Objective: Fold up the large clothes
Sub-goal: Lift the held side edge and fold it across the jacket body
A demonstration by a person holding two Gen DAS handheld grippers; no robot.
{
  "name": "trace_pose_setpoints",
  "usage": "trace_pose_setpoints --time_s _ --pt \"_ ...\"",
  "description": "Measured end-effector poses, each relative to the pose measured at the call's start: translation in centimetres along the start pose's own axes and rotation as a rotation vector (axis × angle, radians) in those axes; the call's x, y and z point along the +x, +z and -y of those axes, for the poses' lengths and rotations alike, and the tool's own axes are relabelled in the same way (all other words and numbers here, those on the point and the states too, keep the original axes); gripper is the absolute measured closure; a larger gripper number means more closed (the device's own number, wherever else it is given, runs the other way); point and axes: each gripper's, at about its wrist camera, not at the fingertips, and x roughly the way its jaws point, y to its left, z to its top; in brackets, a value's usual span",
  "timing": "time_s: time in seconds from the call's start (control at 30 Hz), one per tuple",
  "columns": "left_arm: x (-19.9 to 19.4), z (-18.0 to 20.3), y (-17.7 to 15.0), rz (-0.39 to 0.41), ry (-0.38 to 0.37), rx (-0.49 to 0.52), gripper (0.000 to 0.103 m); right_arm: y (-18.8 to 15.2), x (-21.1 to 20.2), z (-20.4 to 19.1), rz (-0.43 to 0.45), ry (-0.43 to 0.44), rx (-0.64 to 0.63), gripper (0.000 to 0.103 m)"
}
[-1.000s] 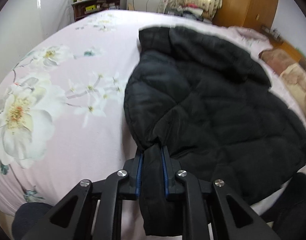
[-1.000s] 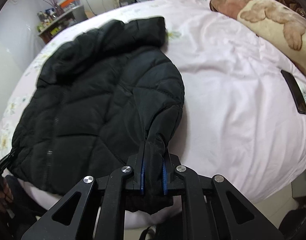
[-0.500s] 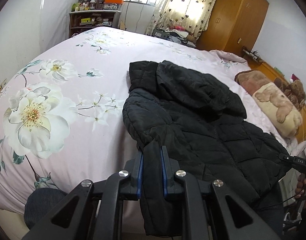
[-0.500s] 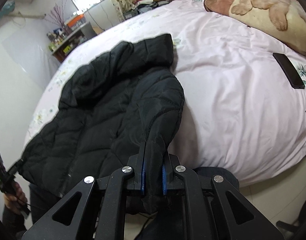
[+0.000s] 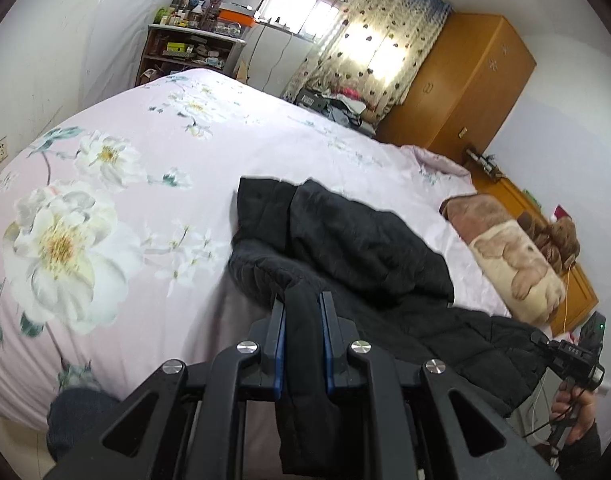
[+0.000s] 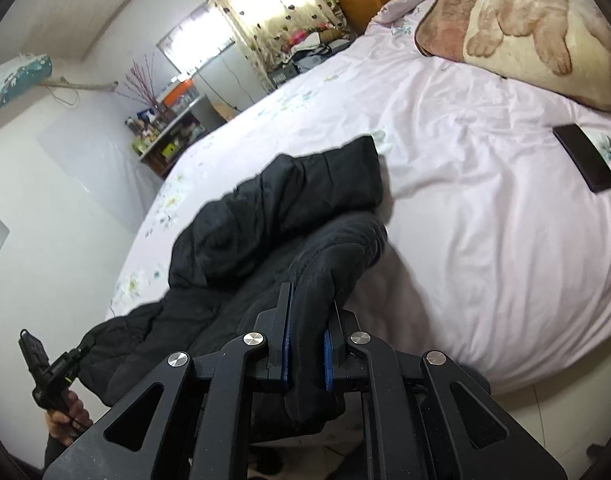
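Black jacket on the pink bed, near edge lifted.
Left gripper and right gripper each clamped on a fold, probably cuffs; hood flat on bed.

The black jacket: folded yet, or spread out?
Not folded: the jacket is lifted at both near corners by the left gripper and right gripper.

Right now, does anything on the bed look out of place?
Yes: a black phone lies loose on the pink floral sheet beside the black puffer jacket, where folding could catch it.
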Motion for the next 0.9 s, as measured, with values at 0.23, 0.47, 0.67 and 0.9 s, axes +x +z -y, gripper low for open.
trace_pose_setpoints --time_s 0.23,0.47,0.67,0.9 --pt "3.5 0.3 6.5 0.045 -0.012 -0.061 0.088 7.3 2.8 -1.6 0.063 0.039 -0.001 0.091" --pt "12.6 0.0 13.5 -0.004 0.036 -0.113 0.088 15.4 10.5 -2.4 0.017 0.015 0.026 0.091" --pt "22.4 -1.9 15.6 -0.118 0.112 -0.128 0.087 19.2 20.5 -0.5 -0.108 -0.087 0.042 0.089" --pt "29.9 -4.4 14.9 -0.24 0.108 -0.203 0.079 19.3 28.1 3.0 -0.214 -0.092 0.131 0.08"
